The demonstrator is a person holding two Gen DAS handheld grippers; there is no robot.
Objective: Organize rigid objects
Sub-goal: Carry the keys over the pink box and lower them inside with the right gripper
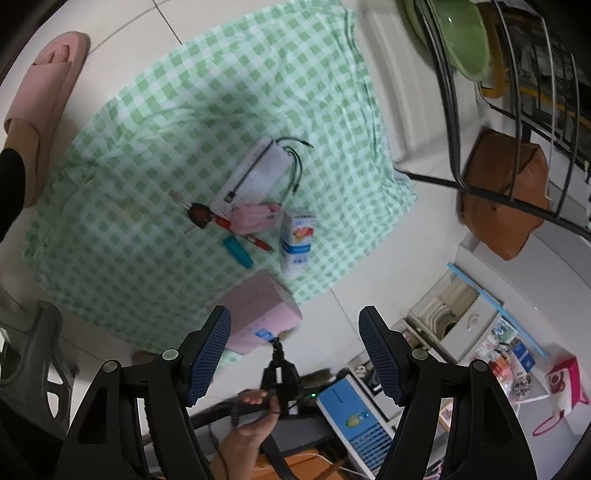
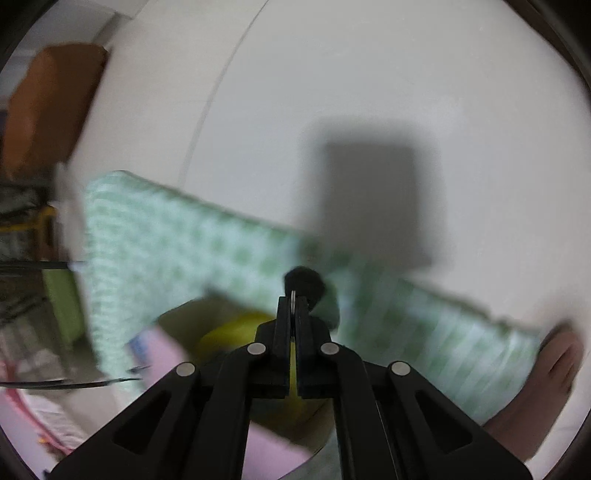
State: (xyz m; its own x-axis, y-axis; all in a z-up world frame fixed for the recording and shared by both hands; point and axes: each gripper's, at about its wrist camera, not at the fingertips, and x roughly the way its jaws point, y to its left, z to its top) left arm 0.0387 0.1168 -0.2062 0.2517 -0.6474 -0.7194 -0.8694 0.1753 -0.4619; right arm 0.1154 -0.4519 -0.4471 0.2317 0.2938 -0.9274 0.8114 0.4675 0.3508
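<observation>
We record a white tiled floor (image 1: 122, 26) carrying a green-and-white checked cloth (image 1: 177, 122), spread flat and creased, which bears all the loose items. At the right of the left wrist view a black wire rack (image 1: 517, 110) crosses in front of a green basin (image 1: 465, 33) and a brown cushioned stool (image 1: 506, 192); a pink slipper with a foot in it (image 1: 44, 96) rests at the cloth's left edge. On the cloth's near edge sits a pink box (image 1: 258, 310), just ahead of the left hand-held gripper (image 1: 295, 354), whose blue-padded jaws stand wide apart with nothing between them. Near the cloth's centre lies a white box (image 1: 255, 177) with a dark cable (image 1: 295, 162) looped beside it; a small pink packet (image 1: 255, 218) touches its near end. A white and blue carton (image 1: 297, 240) stands upright just right of the packet. A red pen (image 1: 243, 232) passes under the packet, a key with a dark head (image 1: 195, 214) lies at its left end, and a teal lighter-shaped item (image 1: 238, 251) lies just beside the pen. The right wrist view is heavily blurred: the right hand-held gripper (image 2: 293, 302) is closed upon a thin pale object, with a dark round object (image 2: 304, 282) at its tips; we cannot tell what either is. Below it we note the pink box's open interior showing something yellow (image 2: 229, 339).
</observation>
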